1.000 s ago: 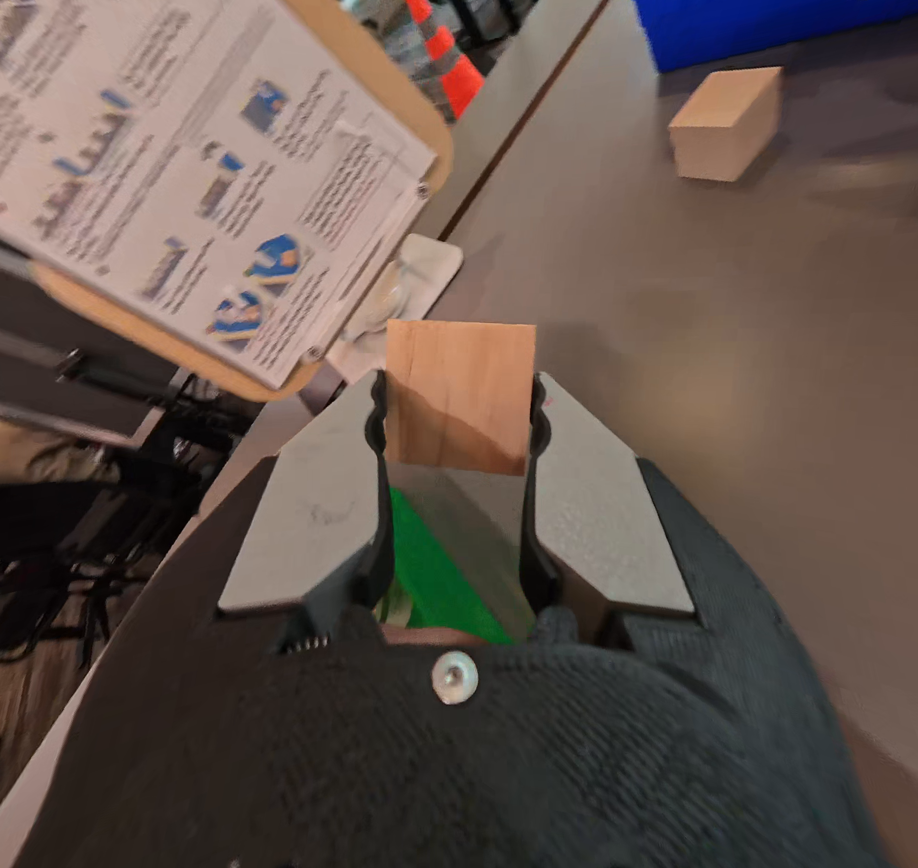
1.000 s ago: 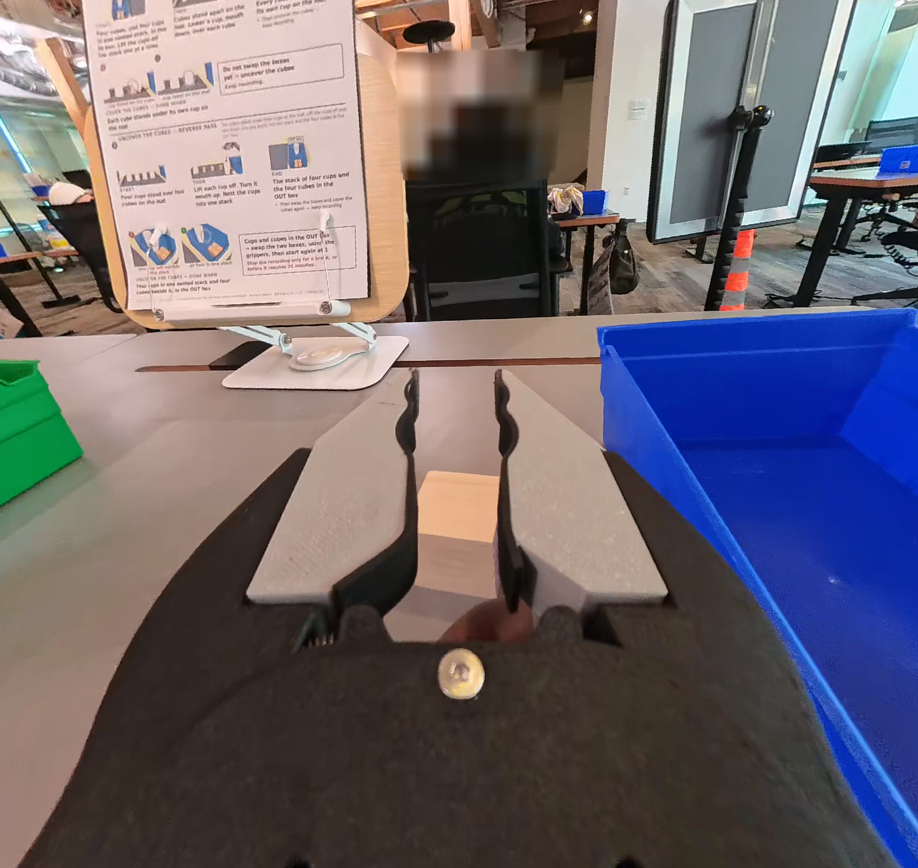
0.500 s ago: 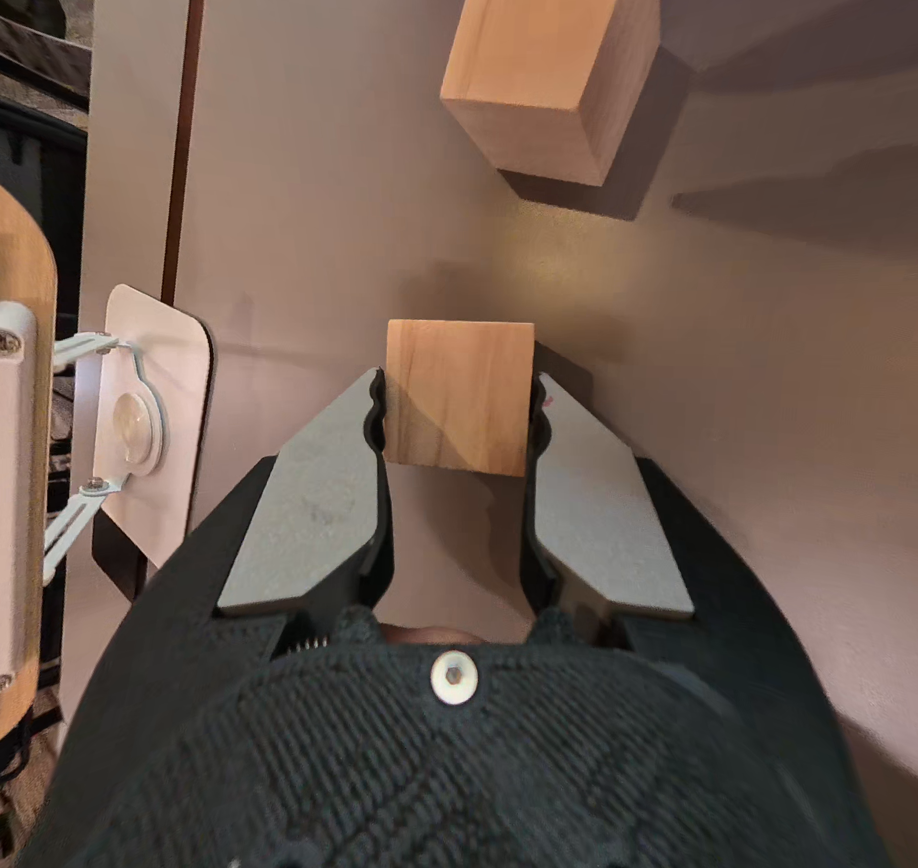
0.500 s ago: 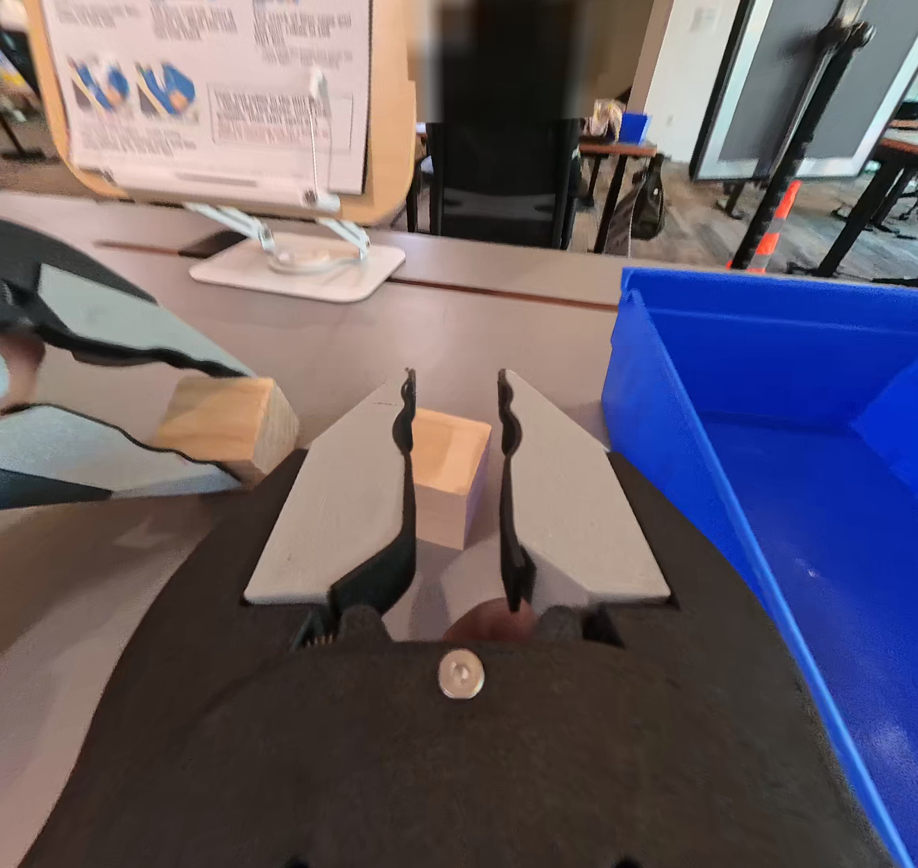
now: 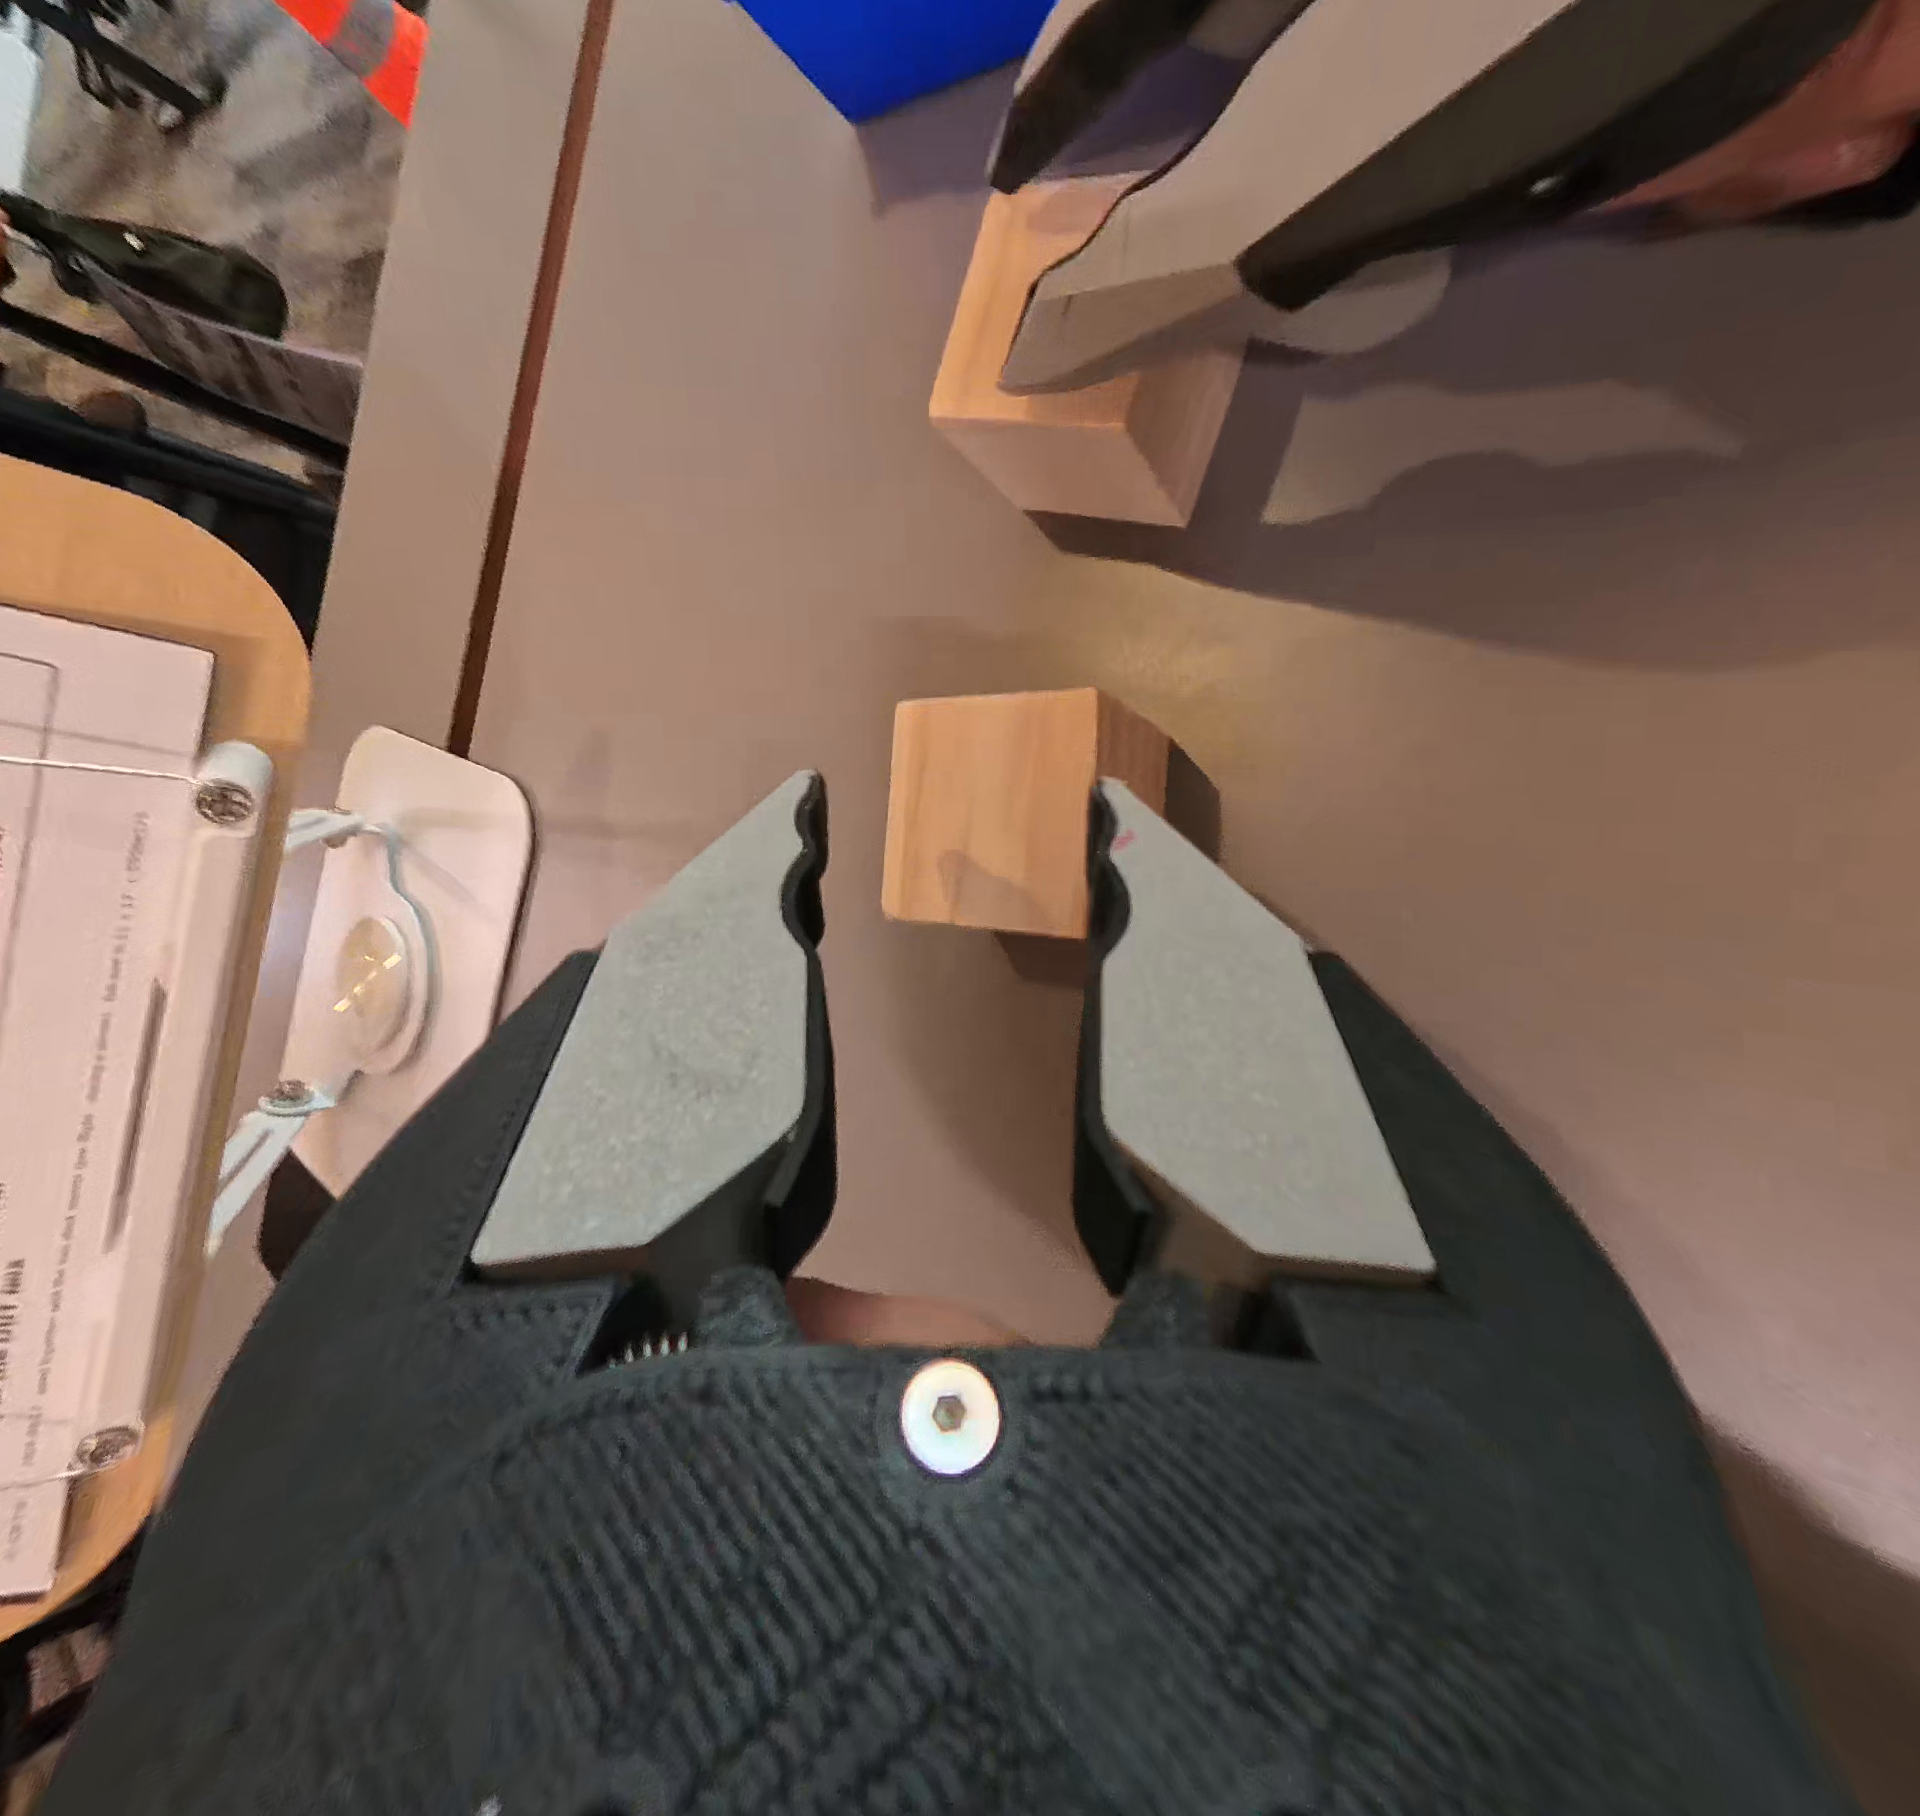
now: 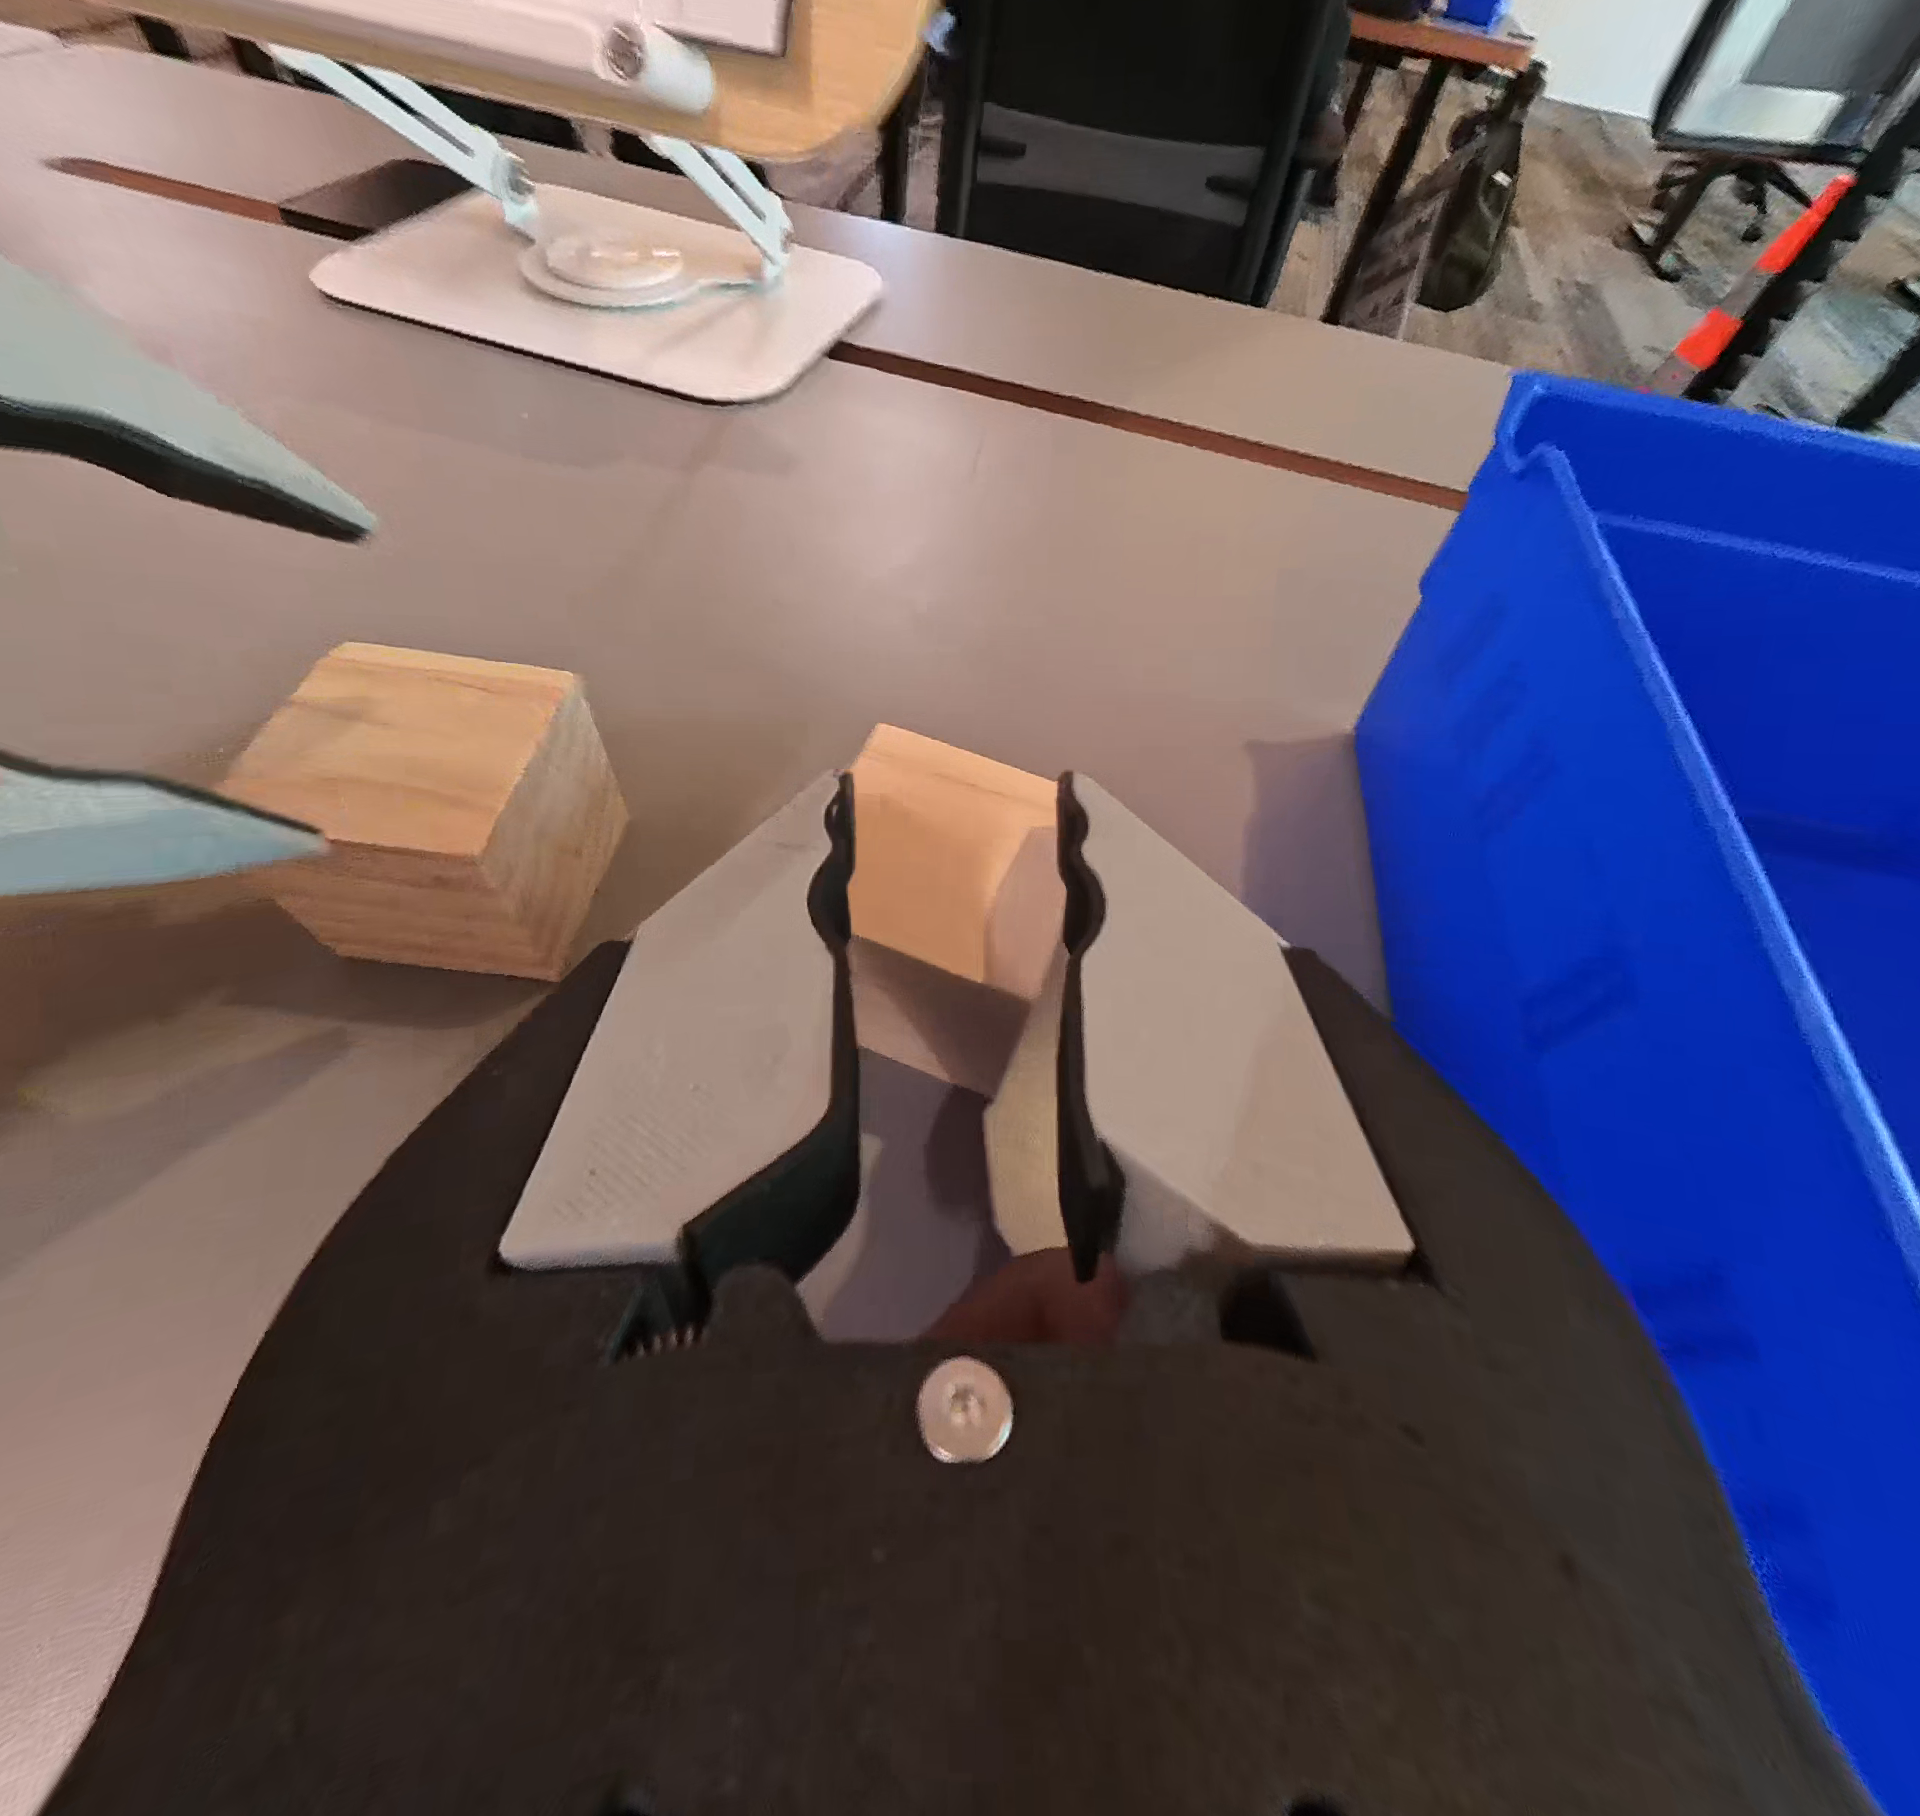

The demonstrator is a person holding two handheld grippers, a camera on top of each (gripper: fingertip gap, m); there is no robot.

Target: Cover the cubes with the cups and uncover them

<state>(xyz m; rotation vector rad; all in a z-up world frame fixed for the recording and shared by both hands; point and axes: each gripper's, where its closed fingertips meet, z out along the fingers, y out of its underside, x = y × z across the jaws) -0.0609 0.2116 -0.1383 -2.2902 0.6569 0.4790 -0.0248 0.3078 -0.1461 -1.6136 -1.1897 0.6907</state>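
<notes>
Cubes (image 6: 426, 810) (image 6: 940, 847) sit on the table (image 6: 987, 571) beside blue bin (image 6: 1662, 831).

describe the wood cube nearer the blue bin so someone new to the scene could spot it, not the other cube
Start at the blue bin on the right of the brown table. Just left of its near corner sits a wooden cube, framed between the fingers of the right hand-held gripper. The second cube lies further left, beside the left hand-held gripper.
</notes>
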